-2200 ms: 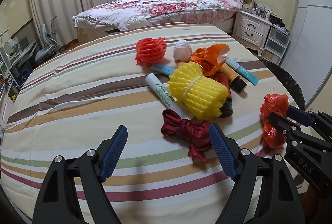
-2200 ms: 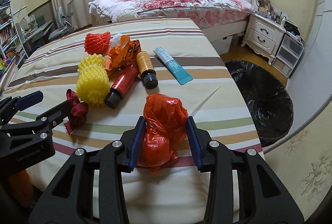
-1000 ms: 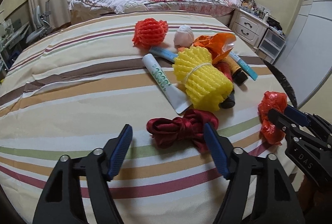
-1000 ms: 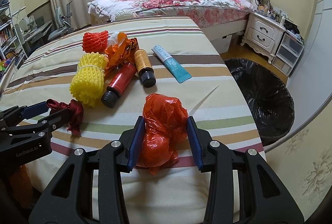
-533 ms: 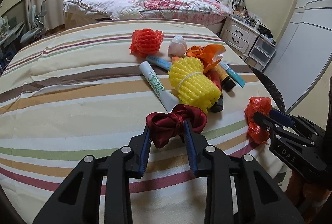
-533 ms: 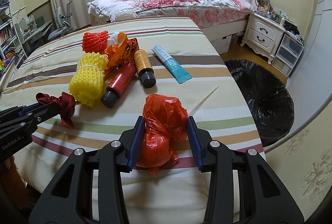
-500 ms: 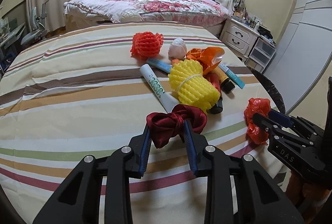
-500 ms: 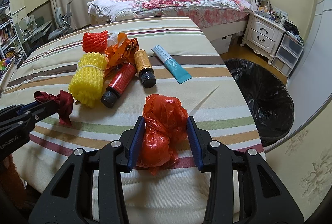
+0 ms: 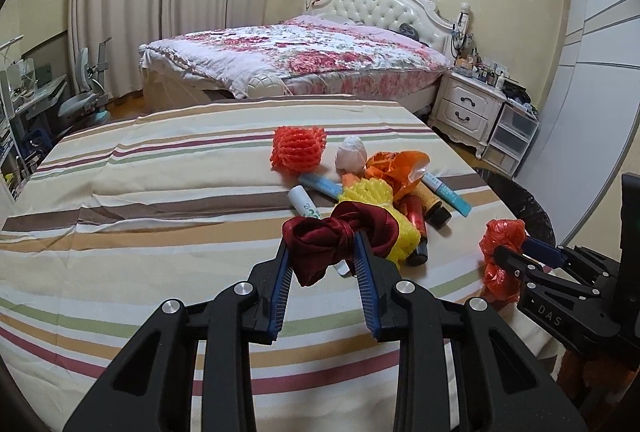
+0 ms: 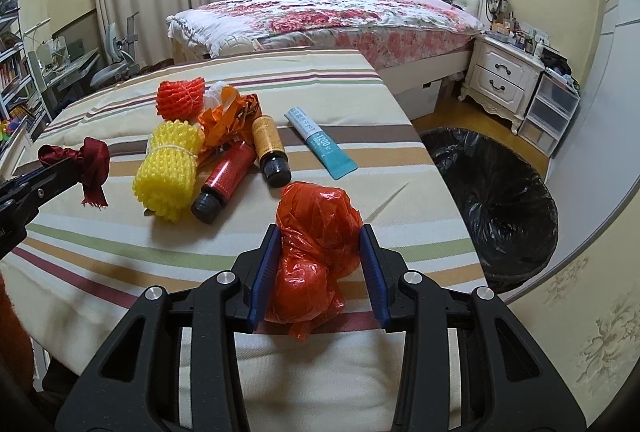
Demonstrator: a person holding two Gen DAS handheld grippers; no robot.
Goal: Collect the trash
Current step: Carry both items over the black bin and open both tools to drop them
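Observation:
My left gripper (image 9: 322, 252) is shut on a dark red ribbon bow (image 9: 336, 238) and holds it above the striped table (image 9: 160, 216); the bow also shows in the right wrist view (image 10: 86, 160). My right gripper (image 10: 320, 264) is shut on a crumpled red plastic bag (image 10: 314, 252), also seen in the left wrist view (image 9: 502, 252). On the table lie a yellow foam net (image 10: 168, 168), an orange foam net (image 10: 180, 98), orange wrapping (image 10: 230, 120), a red bottle (image 10: 224, 178), an amber bottle (image 10: 270, 144) and a teal tube (image 10: 320, 142).
A bin lined with a black bag (image 10: 492, 192) stands on the floor right of the table. A bed (image 9: 304, 60) and a white nightstand (image 9: 468, 112) are behind. A white tube (image 9: 304, 206) and a white ball (image 9: 352, 154) lie among the trash.
My left gripper closed on the red ribbon bow and lifted it off the table. The right gripper stayed still, holding the red bag.

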